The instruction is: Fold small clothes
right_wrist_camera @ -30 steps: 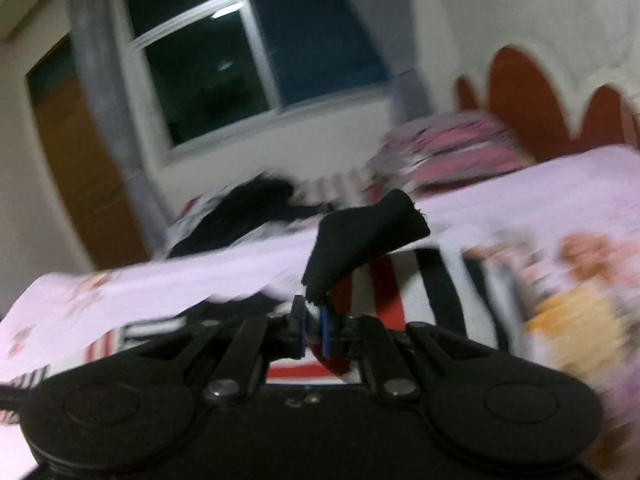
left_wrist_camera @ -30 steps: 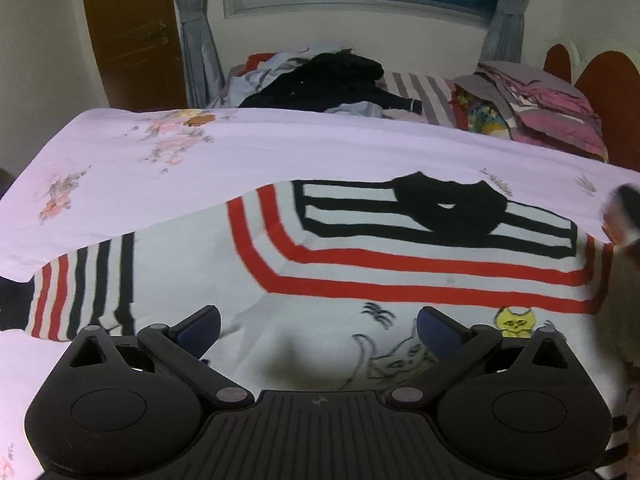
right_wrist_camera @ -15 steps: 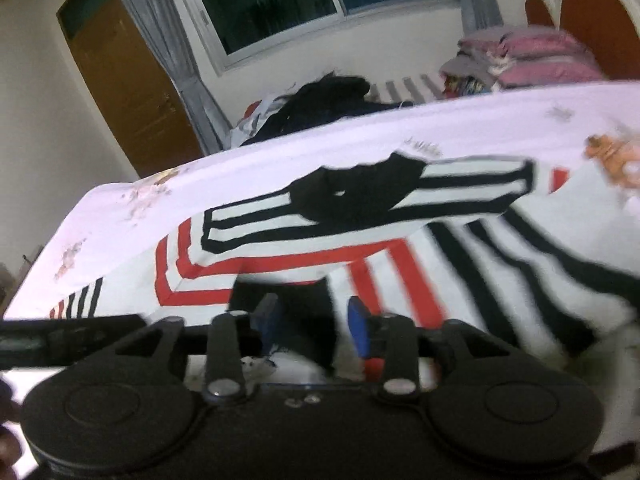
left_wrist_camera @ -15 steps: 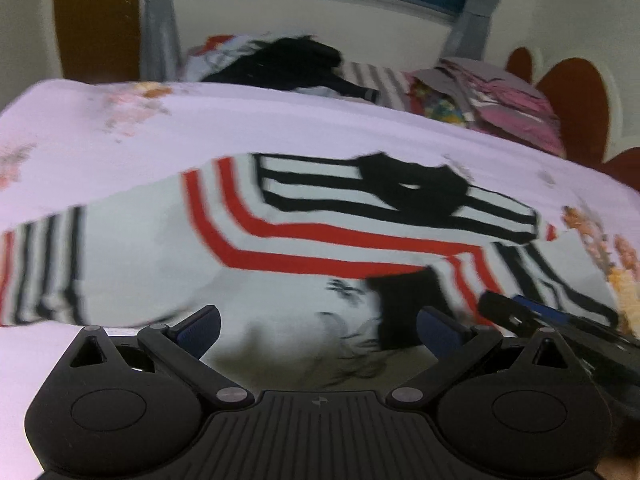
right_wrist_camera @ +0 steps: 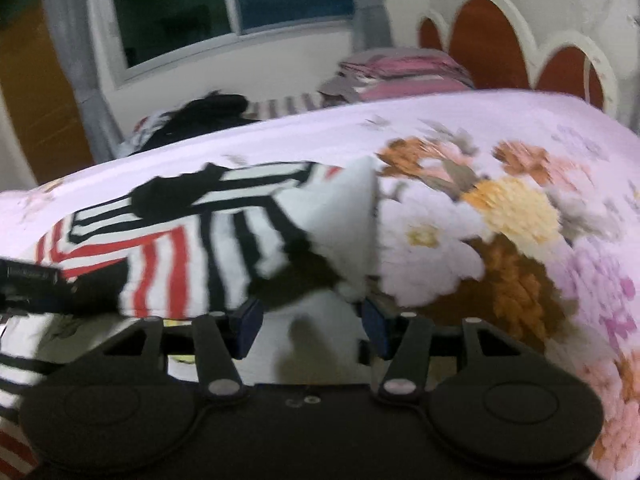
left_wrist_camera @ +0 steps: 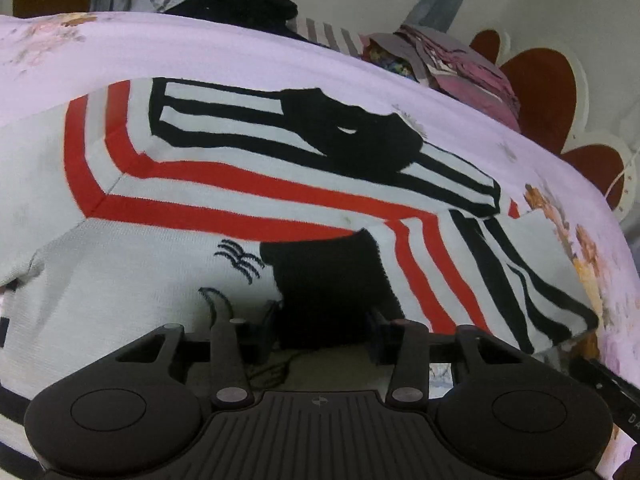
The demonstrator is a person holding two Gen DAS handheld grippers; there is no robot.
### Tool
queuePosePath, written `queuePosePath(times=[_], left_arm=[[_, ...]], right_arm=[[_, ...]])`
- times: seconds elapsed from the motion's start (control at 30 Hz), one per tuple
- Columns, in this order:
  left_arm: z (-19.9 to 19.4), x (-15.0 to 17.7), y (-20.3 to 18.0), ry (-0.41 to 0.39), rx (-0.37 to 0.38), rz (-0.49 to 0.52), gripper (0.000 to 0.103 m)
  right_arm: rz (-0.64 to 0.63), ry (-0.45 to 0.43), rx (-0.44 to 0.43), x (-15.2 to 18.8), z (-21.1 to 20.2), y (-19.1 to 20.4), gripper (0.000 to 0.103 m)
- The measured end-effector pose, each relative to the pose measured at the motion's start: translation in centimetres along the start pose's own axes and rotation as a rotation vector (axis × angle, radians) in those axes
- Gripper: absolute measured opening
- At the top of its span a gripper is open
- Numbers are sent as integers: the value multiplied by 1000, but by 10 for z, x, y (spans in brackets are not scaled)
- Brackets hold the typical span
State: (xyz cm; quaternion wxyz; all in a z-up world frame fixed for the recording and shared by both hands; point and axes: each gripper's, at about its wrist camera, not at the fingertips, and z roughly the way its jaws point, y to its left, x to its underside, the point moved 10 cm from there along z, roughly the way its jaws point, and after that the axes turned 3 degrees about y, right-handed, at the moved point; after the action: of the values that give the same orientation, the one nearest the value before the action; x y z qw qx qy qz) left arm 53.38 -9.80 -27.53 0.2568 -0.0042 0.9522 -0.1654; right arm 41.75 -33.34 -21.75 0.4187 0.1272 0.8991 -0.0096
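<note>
Moved since a second ago: right sleeve (left_wrist_camera: 460,248) no longer lifted in the air, now laid across the chest of the striped sweater (left_wrist_camera: 200,264), black cuff (left_wrist_camera: 328,280) resting near the middle, below the black collar (left_wrist_camera: 352,136). Also changed: right hand-held gripper (right_wrist_camera: 312,324) let go of the cuff, fingers now apart and holding nothing, hovering near the folded shoulder edge; view rather blurred there, so contact with the cloth impossible to tell. Left hand-held gripper (left_wrist_camera: 324,332) lower and closer than before, fingers less wide but still apart, standing on either side of the cuff, not clamped on it as far as visible. Sweater itself spread face up on the pink flowered bed (left_wrist_camera: 240,48), the opposite side running out of the left wrist view. Step in hand, by judgement: settling this first sleeve fold. To do it well: press the cuff flat with the left fingers without dragging it, keep the sleeve straight so its stripes lie without a twist, and smooth the raised white corner at the shoulder with the right one before leaving. Knit cloth probably soft and a little springy, so better to release slowly and straight upward. Risk: pulling the cuff back while withdrawing and undoing the fold.
</note>
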Motion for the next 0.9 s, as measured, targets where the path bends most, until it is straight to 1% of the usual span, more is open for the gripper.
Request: queuePosePath(times=[0.07, 0.1, 0.13, 0.2, 0.23, 0.3, 0.43, 0.5, 0.53, 0.57, 0.6, 0.63, 0.67, 0.7, 0.77, 0.83, 0.9], left_arm=[[1, -2, -1, -1, 4, -7, 42], [1, -2, -2, -6, 4, -5, 33], [2, -2, -2, -7, -2, -3, 8], [3, -3, -1, -5, 9, -20, 7], [1, -4, -1, -17, 16, -23, 7], [-6, -9, -4, -40, 53, -34, 7], [-27, -23, -15, -91, 112, 4, 6], [-38, -31, -16, -128, 123, 5, 6], [-45, -36, -12, -153, 119, -6, 6], [-52, -40, -7, -181, 111, -21, 6], [-59, -45, 0, -220, 93, -30, 6], [-68, -50, 10, -266, 60, -30, 6], [-74, -53, 19, -297, 29, -30, 6], [-76, -53, 31, -304, 8, -43, 6], [-69, -49, 50, -269, -25, -64, 5], [-57, -40, 63, -238, -67, -52, 5], [-42, -31, 71, -200, -82, -75, 5]], right_arm=[[15, -1, 13, -1, 5, -7, 54], [20, 4, 15, -1, 8, -10, 54], [28, 9, 20, 0, 10, -12, 54], [30, 25, 31, 3, 18, -17, 54], [38, 36, 35, 4, 22, -18, 54], [59, 51, 29, 5, 30, -20, 54], [81, 54, 18, 1, 40, -19, 54], [93, 56, 6, -2, 45, -17, 49], [92, 64, 1, -4, 48, -15, 40], [89, 71, 3, -5, 51, -14, 36], [88, 71, 13, -6, 52, -14, 35], [92, 68, 15, -6, 53, -14, 32], [94, 66, 18, -7, 52, -14, 27], [90, 63, 14, -8, 51, -14, 24], [78, 57, 4, -10, 49, -10, 22], [61, 47, 6, -11, 47, -7, 22], [69, 44, -4, -11, 46, -6, 21]])
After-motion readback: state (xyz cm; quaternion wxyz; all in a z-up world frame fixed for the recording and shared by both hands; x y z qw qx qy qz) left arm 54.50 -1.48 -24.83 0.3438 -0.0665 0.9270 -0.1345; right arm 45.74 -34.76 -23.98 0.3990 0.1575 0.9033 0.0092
